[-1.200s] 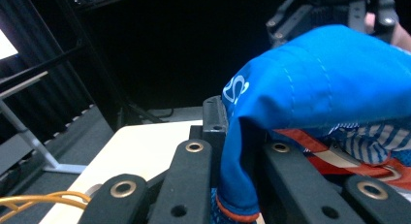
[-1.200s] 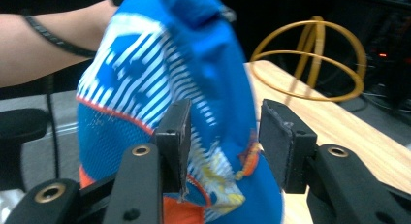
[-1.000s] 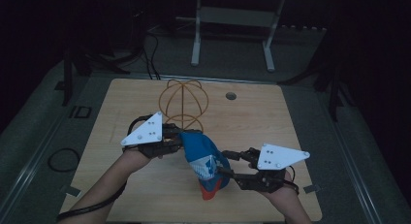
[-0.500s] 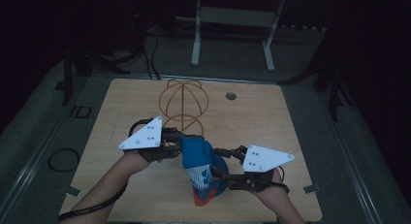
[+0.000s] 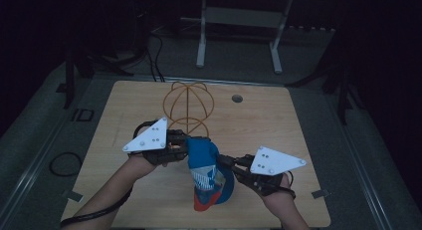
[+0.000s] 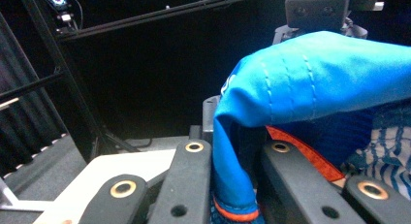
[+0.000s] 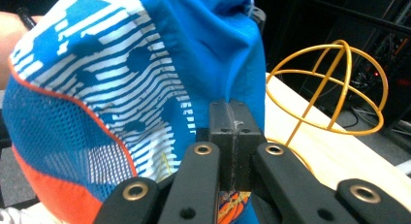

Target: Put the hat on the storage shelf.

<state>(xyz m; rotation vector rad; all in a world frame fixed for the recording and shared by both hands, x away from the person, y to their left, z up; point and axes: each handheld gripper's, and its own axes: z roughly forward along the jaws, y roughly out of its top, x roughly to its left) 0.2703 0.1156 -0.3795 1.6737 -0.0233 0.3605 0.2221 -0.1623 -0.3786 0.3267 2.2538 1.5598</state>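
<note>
Between the two grippers, over the near part of the wooden table (image 5: 298,120), hangs a blue cap (image 5: 206,165). The left gripper (image 5: 185,143) has its jaws pressed together on a fold of the cap's blue cloth; in the left gripper view the cloth (image 6: 232,175) drops down right between the black jaws. The right gripper (image 5: 224,161) has just been closing its jaws, and in the right gripper view they now meet tight on the cap's edge (image 7: 231,132), with the white-striped side and orange brim off to one side.

So the picking up looks done: the cap is off the table and both grippers have it. What seems left is to carry it to the gold wire stand (image 5: 188,103), which is bare and sits a little farther back on the table, and set the cap over it.

Both forearms come in from the near edge. The left hand (image 5: 142,160) points its gripper toward the middle, and the right hand (image 5: 273,190) points back at it, so the two face each other with the cap between.
</note>
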